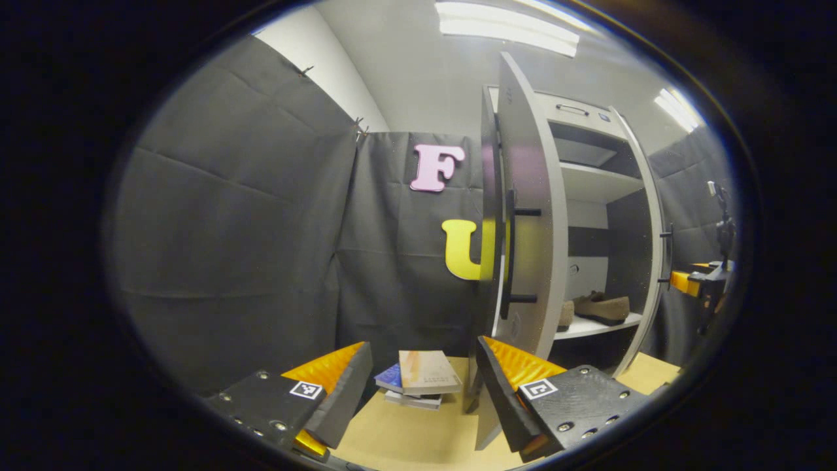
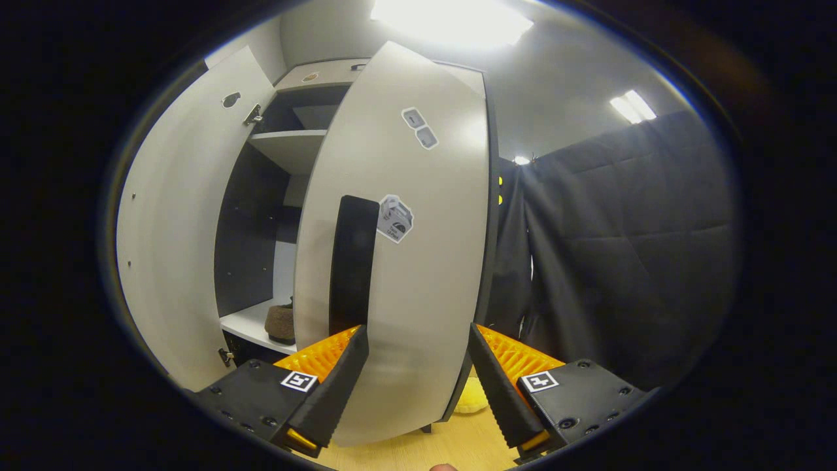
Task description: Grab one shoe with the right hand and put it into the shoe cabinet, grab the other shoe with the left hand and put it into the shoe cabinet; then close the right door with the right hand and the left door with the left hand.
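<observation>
Both shoes (image 1: 601,307) already sit on the lower shelf (image 1: 592,327) of the shoe cabinet (image 1: 588,196), so by my reading only the doors remain. The right door (image 2: 405,261) stands partly swung in, just ahead of the right claw (image 2: 418,373), whose fingers are spread and grip nothing. The left claw (image 1: 422,386) is likewise spread and empty, beside the left door (image 1: 529,222), which stands edge-on. A stack of books (image 1: 418,379) lies on the surface (image 1: 405,438) nearby. A push off-centre could slide a finger off the panel, or catch the handle (image 2: 353,261).

Recording booth: black cloth walls (image 1: 235,216), shoe cabinet (image 1: 588,196), ceiling lights (image 1: 510,26).
</observation>
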{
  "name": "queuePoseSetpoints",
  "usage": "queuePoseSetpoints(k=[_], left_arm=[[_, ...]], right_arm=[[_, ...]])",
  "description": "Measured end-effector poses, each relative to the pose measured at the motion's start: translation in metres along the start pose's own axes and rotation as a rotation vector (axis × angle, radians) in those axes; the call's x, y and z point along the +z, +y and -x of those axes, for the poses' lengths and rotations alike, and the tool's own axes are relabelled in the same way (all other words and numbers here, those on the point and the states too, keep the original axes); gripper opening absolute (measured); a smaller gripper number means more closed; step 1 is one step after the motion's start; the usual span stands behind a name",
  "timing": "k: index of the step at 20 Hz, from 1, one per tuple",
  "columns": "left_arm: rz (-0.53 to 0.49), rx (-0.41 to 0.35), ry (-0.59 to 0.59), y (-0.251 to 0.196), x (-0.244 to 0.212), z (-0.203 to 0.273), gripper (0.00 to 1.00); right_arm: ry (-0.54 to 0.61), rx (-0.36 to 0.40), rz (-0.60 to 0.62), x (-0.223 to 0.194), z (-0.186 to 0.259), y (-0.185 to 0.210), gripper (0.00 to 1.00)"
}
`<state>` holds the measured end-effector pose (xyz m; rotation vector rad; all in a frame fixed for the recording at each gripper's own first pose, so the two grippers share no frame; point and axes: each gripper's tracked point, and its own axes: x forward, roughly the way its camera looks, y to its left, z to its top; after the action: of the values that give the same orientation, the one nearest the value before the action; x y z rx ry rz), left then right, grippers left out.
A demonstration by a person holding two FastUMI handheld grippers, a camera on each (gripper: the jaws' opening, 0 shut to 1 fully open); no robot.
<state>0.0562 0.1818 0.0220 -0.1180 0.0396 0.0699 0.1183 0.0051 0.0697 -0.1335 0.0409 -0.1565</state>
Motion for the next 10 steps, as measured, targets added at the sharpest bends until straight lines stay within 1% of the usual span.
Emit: queuePoseSetpoints(k=[1, 2, 3, 4, 5, 7, 8, 10], left_arm=[[0.001, -0.001, -0.002, 0.002, 0.003, -0.006, 0.92], [0.004, -0.007, -0.006, 0.003, 0.007, -0.012, 0.96], [0.004, -0.016, -0.015, 0.002, 0.014, -0.019, 0.96], [-0.003, -0.022, -0.030, 0.001, 0.021, -0.027, 0.92], [-0.013, -0.024, -0.044, -0.002, 0.025, -0.032, 0.92], [-0.019, -0.016, -0.066, -0.002, 0.036, -0.045, 0.93], [-0.014, -0.008, -0.077, -0.002, 0.043, -0.050, 0.96], [-0.007, 0.000, -0.089, -0.008, 0.050, -0.057, 0.96]], right_arm=[[0.005, -0.004, -0.008, -0.003, 0.004, -0.002, 0.96], [0.009, -0.008, -0.015, -0.004, 0.009, -0.005, 0.96], [0.011, -0.012, -0.021, -0.006, 0.014, -0.007, 0.97], [0.011, -0.018, -0.026, -0.009, 0.020, -0.010, 0.97], [0.014, -0.017, -0.031, -0.013, 0.026, -0.012, 0.97], [0.019, -0.011, -0.028, -0.020, 0.037, -0.017, 0.97], [0.023, -0.013, -0.020, -0.025, 0.040, -0.022, 0.96], [0.031, -0.025, 0.003, -0.032, 0.043, -0.037, 0.97]])
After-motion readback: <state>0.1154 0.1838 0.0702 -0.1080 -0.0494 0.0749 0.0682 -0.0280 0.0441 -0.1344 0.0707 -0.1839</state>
